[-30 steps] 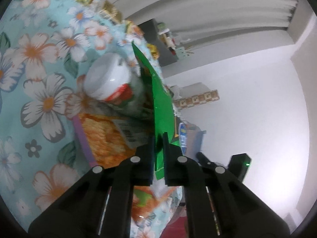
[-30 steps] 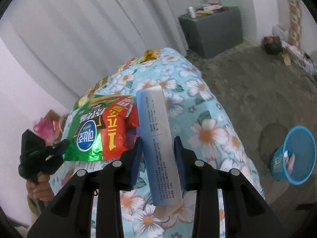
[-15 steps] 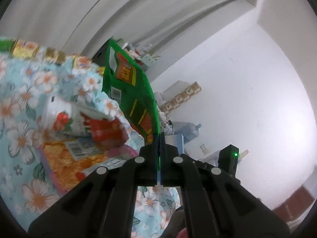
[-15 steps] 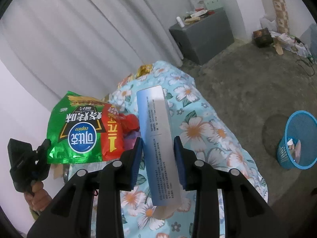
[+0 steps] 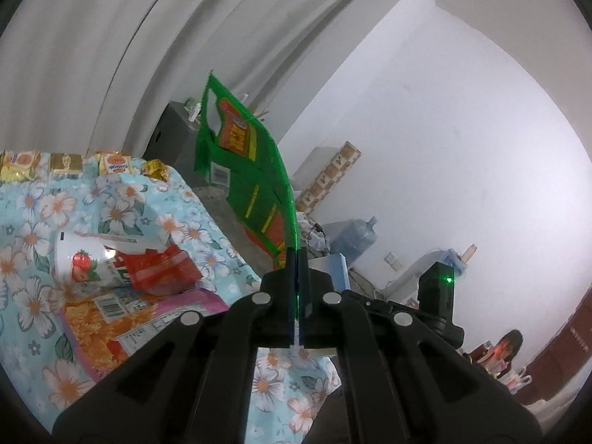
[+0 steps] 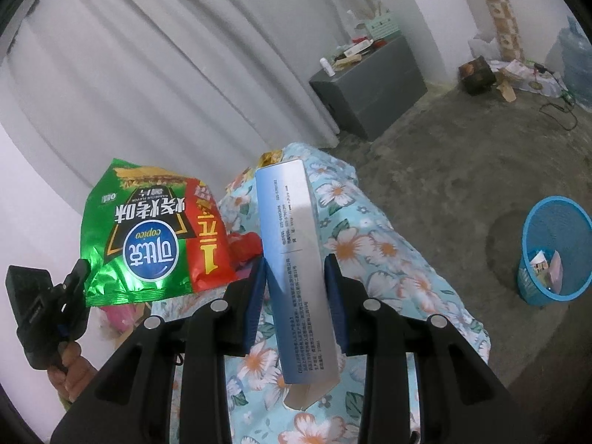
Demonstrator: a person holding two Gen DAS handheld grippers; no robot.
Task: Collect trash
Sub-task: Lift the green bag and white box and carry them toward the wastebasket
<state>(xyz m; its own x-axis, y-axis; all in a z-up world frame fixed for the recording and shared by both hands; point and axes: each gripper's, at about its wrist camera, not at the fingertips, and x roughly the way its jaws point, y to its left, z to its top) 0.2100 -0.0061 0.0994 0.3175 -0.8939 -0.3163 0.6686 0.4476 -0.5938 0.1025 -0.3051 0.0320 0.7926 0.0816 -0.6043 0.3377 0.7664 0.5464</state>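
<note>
Carry step: the left hand-held gripper (image 5: pixel 297 259) is clamped on a green chip bag (image 5: pixel 255 185), the right hand-held gripper (image 6: pixel 296 277) on a slim silver-blue carton (image 6: pixel 296 255), both above the floral-clothed counter (image 6: pixel 373 244). Next they likely must reach the blue wastebasket (image 6: pixel 555 255) on the floor and let go.

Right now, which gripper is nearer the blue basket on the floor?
Right. The right gripper, holding the long box, is over the table's near side with the blue basket off to its right. The left gripper, holding the green bag, is farther left.
</note>
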